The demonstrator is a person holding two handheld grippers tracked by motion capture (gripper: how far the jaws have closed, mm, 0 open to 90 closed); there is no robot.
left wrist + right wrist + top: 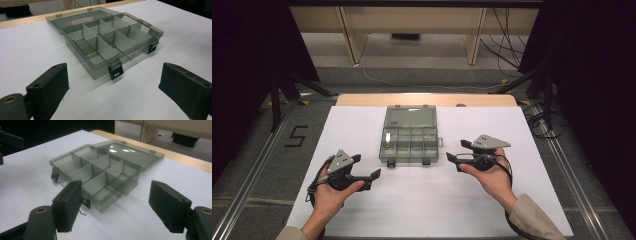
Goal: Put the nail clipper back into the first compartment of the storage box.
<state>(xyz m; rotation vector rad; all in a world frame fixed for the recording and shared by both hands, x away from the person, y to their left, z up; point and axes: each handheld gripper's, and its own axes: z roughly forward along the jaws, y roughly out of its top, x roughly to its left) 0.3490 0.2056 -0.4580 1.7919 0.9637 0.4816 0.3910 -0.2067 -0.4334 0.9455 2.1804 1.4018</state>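
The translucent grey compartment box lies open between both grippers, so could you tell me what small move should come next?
Probably bring the right gripper in toward the translucent grey compartment box: its jaws stand open and empty, pointing at the box's near corner, not touching.

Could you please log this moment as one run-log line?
compartment box: lid open, on white sheet | left tongs: open, empty, beside box | right tongs: open, empty, beside box

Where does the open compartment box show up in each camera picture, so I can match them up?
High view: compartment box at centre, on the white sheet.
Left gripper view: upper middle, lid lying flat behind.
Right gripper view: centre left, lid to the right.
Shared landmark: the black front latches.
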